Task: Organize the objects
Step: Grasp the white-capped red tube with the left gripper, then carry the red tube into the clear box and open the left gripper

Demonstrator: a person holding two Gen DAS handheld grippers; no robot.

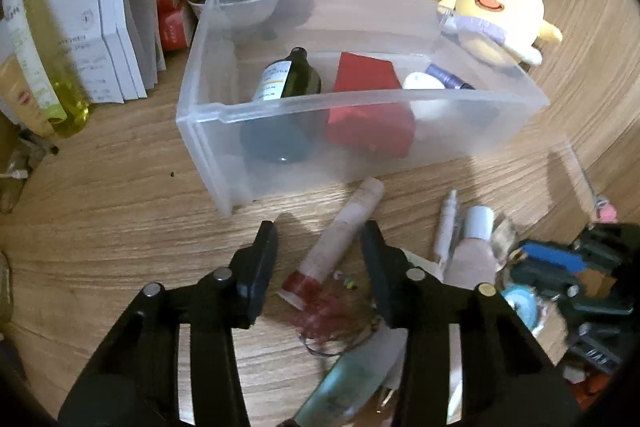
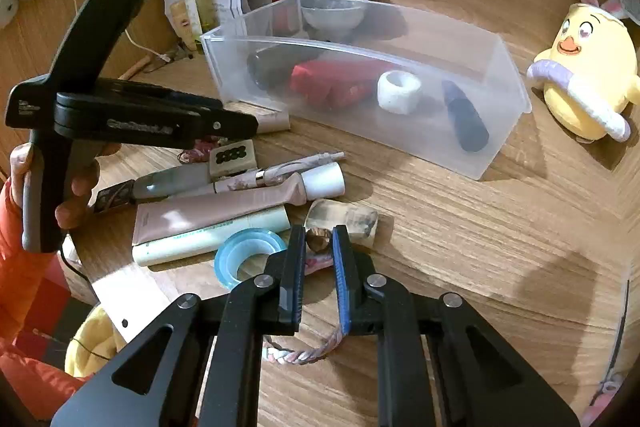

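Clear bin (image 2: pixel 504 131) upright, pink tube (image 1: pixel 344 231) beside

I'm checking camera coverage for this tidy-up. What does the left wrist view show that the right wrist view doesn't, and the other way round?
Only the left wrist view: the left gripper seen head-on, jaws apart around a pinkish tube, and the label on the dark bottle in the bin.

Only the right wrist view: the right gripper, jaws shut on a small brown object, a braided cord, a blue tape ring, and the hand holding the left gripper.

Both: the clear plastic bin, the red box, the yellow chick plush and the wooden table.
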